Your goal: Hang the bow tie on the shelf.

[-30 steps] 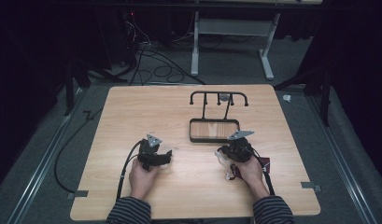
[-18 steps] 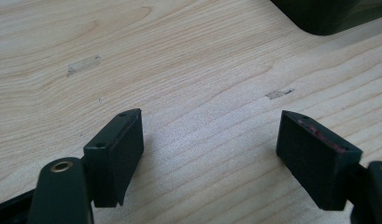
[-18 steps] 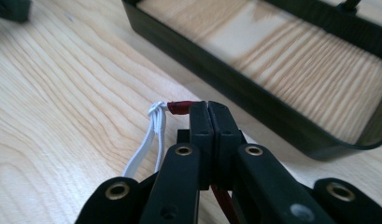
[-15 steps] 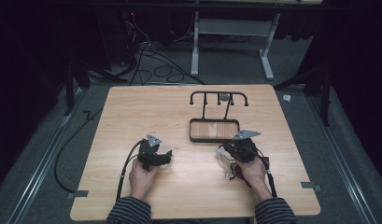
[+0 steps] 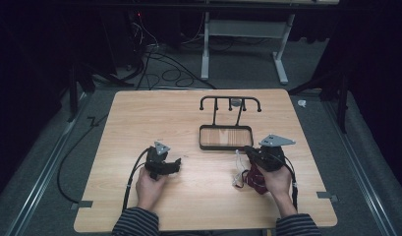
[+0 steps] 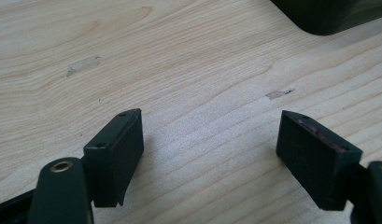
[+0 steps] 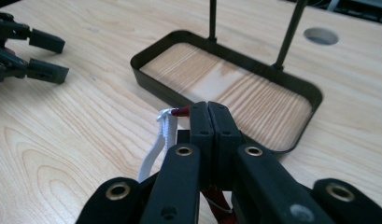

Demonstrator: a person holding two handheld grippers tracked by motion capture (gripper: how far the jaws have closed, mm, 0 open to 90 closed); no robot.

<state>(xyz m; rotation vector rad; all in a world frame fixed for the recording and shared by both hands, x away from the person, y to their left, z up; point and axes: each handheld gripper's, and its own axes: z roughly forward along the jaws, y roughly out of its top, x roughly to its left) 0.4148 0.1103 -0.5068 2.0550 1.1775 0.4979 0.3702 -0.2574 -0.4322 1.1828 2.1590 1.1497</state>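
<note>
Right gripper view: the right gripper (image 7: 209, 114) clamps a red-and-white cable (image 7: 166, 122) beside the black tray (image 7: 298, 84); the left gripper (image 6: 212, 154) gapes.

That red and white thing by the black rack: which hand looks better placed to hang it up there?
Probably the right gripper: it's shut on the red and white item, close to the rack. The left gripper is open, farther off.

Your right claw (image 7: 208, 122) pinches a dark red cable (image 5: 252, 178) with a white tie (image 7: 161, 135), lower right of the high view, just before the black rack (image 5: 226, 136).
</note>
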